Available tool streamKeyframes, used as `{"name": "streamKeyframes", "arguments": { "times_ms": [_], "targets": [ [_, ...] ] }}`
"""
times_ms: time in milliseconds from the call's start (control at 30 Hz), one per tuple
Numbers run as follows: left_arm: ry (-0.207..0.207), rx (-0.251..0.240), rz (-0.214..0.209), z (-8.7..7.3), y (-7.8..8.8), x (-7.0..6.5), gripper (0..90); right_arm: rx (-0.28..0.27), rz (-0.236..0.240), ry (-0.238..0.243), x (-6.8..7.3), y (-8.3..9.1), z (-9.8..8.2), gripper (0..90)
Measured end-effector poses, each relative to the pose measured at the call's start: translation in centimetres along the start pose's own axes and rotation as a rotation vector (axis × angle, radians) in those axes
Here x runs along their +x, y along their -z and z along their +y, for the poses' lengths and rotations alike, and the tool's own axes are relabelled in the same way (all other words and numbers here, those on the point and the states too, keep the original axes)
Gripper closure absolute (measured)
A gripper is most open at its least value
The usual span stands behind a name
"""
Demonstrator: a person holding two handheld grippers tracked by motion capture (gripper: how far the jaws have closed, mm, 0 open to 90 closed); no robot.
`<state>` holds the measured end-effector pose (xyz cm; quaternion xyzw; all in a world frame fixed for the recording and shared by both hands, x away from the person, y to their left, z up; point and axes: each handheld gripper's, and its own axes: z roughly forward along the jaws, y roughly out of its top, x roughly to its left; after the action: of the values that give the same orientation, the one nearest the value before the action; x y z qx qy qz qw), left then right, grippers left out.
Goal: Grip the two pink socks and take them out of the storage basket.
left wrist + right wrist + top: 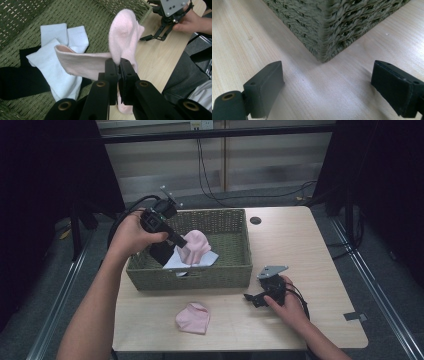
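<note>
Two pink socks in play. One hangs pinched in the left gripper (pixel 118 65), jaws clamped tight on its fabric, held above the open woven basket (pixel 235 227) near the front-left wall. Below it on the basket floor: white socks (pixel 53 67) overlapping a black sock (pixel 17 83); back and right parts of the basket floor bare. Second pink sock (pixel 193 318) lies crumpled on the surface (pixel 320 250) in front of the basket, apart from its front wall and close to the near edge. Right gripper (pixel 256 299) rests low on the surface just off the basket's front-right corner, jaws spread wide, nothing between them; bare wood between jaws and corner. Right half of the surface open, save a small dark round inset (pixel 255 220) near the far edge.
</note>
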<state>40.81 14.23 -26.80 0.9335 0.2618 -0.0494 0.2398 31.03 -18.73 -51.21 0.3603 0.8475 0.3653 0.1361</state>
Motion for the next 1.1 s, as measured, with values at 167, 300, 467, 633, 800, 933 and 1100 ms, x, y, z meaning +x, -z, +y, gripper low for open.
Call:
{"name": "streamKeyframes", "arguments": {
  "times_ms": [167,300,467,633,800,933,1100],
  "targets": [
    [-0.023,-0.007,-0.008,0.0,0.3,-0.8,86.2,0.001,-0.001,-0.001,0.0,0.0,0.0,10.1],
    [-0.033,-0.015,-0.009,-0.2,0.6,-1.3,86.2,0.001,-0.001,-0.001,0.0,0.0,0.0,10.1],
    [-0.041,-0.018,-0.006,-0.4,0.9,-1.8,86.2,0.001,-0.001,-0.001,0.0,0.0,0.0,10.1],
    [-0.051,-0.015,-0.009,-0.6,1.1,-2.3,86.2,0.001,-0.002,-0.002,0.0,0.0,0.0,10.1],
    [-0.072,-0.024,-0.014,-0.8,1.3,-3.0,86.2,0.000,-0.002,-0.002,0.0,0.0,0.0,10.1],
    [-0.087,-0.027,-0.023,-0.9,1.3,-3.6,86.1,0.000,-0.002,-0.002,0.0,0.0,0.0,10.1],
    [-0.115,-0.025,-0.036,-1.1,1.0,-4.4,86.0,0.001,-0.002,-0.002,0.0,0.0,0.0,10.1]
  ]
}}
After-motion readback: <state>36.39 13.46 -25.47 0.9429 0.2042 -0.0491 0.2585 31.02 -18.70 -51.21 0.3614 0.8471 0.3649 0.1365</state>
